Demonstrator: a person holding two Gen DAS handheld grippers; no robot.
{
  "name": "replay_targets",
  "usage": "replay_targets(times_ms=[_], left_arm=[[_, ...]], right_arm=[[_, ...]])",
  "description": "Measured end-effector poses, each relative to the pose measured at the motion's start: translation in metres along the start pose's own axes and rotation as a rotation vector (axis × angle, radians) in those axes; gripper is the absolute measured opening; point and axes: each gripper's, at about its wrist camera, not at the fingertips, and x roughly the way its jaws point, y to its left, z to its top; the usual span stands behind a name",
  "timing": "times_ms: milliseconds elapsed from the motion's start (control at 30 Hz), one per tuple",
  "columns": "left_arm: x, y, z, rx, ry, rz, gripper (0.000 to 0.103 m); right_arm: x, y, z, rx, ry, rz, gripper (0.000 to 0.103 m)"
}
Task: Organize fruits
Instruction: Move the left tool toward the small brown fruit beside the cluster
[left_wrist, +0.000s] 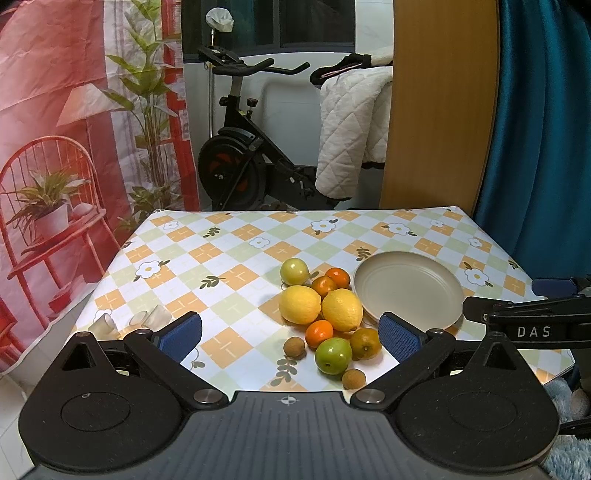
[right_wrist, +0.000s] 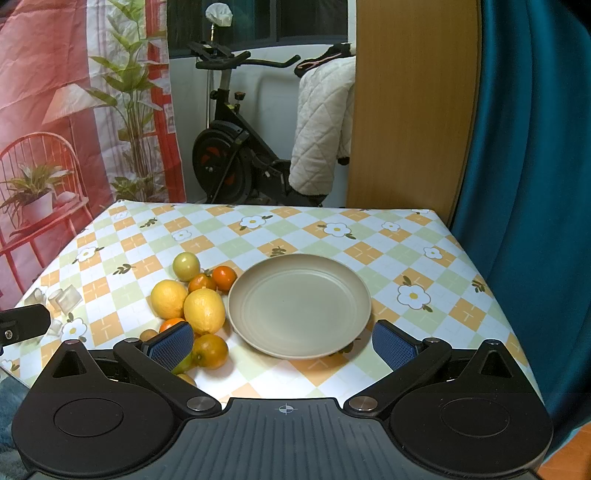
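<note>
A cluster of fruit lies on the patterned tablecloth: two lemons (left_wrist: 320, 307) (right_wrist: 204, 311), several small oranges (left_wrist: 319, 332) (right_wrist: 209, 351), a green apple (left_wrist: 333, 355), a pale green fruit (left_wrist: 294, 271) (right_wrist: 186, 266) and two brown longans (left_wrist: 294, 347). An empty beige plate (left_wrist: 408, 288) (right_wrist: 299, 306) sits just right of the pile. My left gripper (left_wrist: 291, 338) is open above the near fruit, holding nothing. My right gripper (right_wrist: 282, 347) is open in front of the plate's near rim; its left finger hides part of the apple.
Small white cups (left_wrist: 147, 318) (right_wrist: 59, 297) lie near the table's left edge. Beyond the table's far edge stand an exercise bike (left_wrist: 240, 147), a quilted blanket (left_wrist: 351, 122), a wooden panel (left_wrist: 439, 103) and a teal curtain (left_wrist: 535, 147).
</note>
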Motion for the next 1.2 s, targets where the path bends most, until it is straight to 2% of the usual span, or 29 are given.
replay_targets(times_ms=[267,433,667,933,1067,1200], left_arm=[[0.003,0.004,0.0,-0.014,0.009,-0.017,0.103],[0.01,0.009,0.004,0.005,-0.015,-0.005,0.103],[0.029,0.026,0.011,-0.013,-0.043,0.048,0.103],[0.049,0.036,0.009,-0.053,-0.058,-0.054,0.102],[0.054,0.037,0.01,-0.043,-0.095,0.005,0.1],[0.059,0.04,0.014,-0.043,-0.131,0.019,0.099]], right_arm=[[0.004,0.004,-0.005,-0.001,0.011,-0.013,0.103],[0.008,0.001,-0.001,-0.003,-0.018,0.003,0.103],[0.03,-0.004,0.007,0.012,-0.065,0.101,0.103],[0.056,0.013,0.01,-0.035,-0.133,0.174,0.103],[0.069,0.021,0.015,-0.072,-0.121,0.17,0.103],[0.078,0.028,0.015,-0.106,-0.109,0.157,0.102]])
